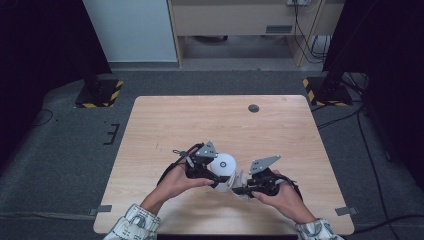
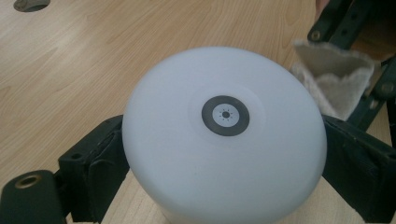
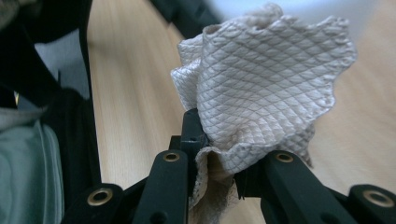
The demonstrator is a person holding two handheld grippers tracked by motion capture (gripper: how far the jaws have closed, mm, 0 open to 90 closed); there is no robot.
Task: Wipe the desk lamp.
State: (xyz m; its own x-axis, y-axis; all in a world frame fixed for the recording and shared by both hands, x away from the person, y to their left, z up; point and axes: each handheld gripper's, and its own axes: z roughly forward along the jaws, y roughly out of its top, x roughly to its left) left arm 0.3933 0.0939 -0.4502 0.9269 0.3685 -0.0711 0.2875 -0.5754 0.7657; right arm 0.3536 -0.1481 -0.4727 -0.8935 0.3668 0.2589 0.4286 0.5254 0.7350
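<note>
Gripping a white lamp between its jaws, the left claw is steadying it just above the table. The right claw is clenching a cloth beside the lamp. Judgement: wiping should be going in light strokes, the lamp being kept firmly braced against sliding.

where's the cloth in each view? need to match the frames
High view: cloth low centre, in the right tool, beside the white round lamp.
Left gripper view: upper right, behind the lamp.
Right gripper view: centre, bunched between the jaws.
Shared landmark: the wooden table.
</note>
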